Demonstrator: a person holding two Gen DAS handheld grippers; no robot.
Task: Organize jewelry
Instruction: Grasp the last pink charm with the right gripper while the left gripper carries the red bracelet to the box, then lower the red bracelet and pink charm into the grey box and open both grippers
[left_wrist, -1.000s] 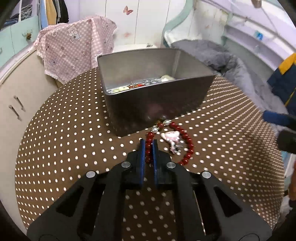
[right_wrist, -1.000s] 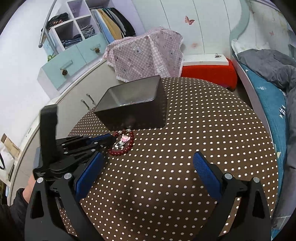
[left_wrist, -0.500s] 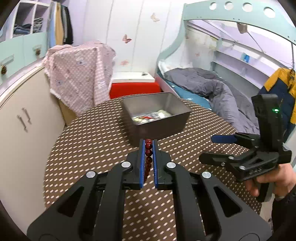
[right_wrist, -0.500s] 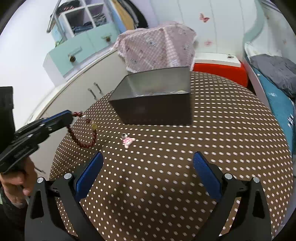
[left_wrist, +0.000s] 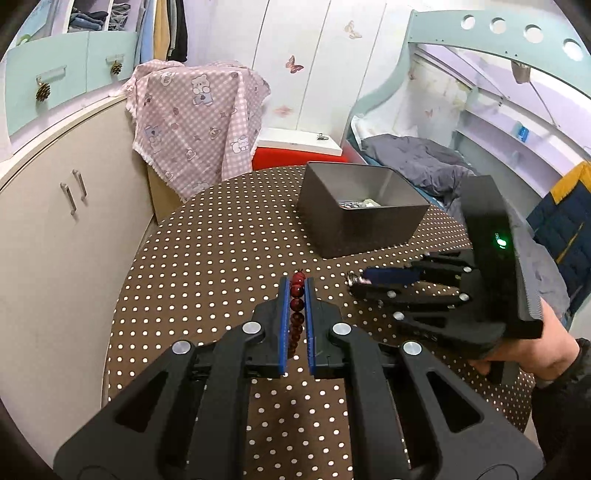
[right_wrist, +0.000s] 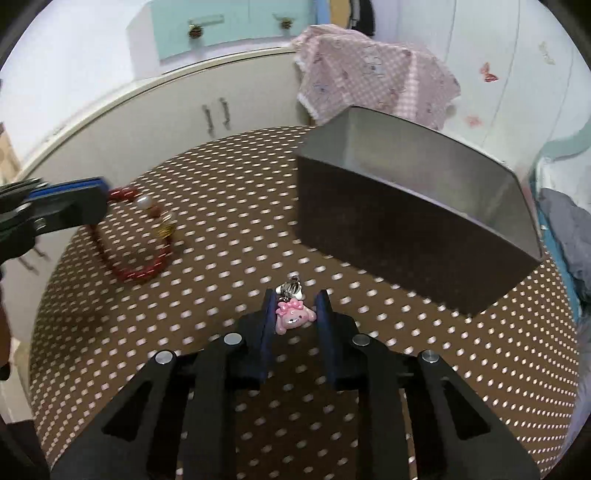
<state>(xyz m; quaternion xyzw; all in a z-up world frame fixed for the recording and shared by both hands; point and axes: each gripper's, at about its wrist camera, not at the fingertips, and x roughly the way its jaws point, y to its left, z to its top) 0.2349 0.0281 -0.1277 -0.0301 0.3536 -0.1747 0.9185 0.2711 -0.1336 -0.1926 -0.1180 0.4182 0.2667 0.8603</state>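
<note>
Item 1: red bead bracelet (right_wrist: 136, 240). Strung loop of small glossy beads with one pearl bead and a gold-coloured spacer. Clamped by a short run of beads between the blue pads of the left gripper (left_wrist: 296, 295); remainder hanging free in a loop above the dotted tablecloth (right_wrist: 229, 206), clear of the cloth as far as can be told. Judged light, limp, prone to swing; beads round and smooth, so liable to roll or slip out of a loose pinch. Best taken across several beads at once, as here, not on the thread alone. Thread strength not visible.

Item 2: pink bunny charm (right_wrist: 294, 319) with small metal clip at the far end. Lying on the cloth between the fingers of the right gripper (right_wrist: 294, 299), well short of the grey metal box (right_wrist: 406, 225). Fingers set narrowly apart, flanking the charm; contact on either side not certain, grip not confirmed. Judged light, rigid, glossy, likely resin; low and flat, so hard to pinch from above. Best taken across the broad body, not the thin clip.

Destination: grey metal box, open-topped, already holding some jewellery (left_wrist: 360, 204); walls tall, so each piece needs lifting over the rim.
</note>
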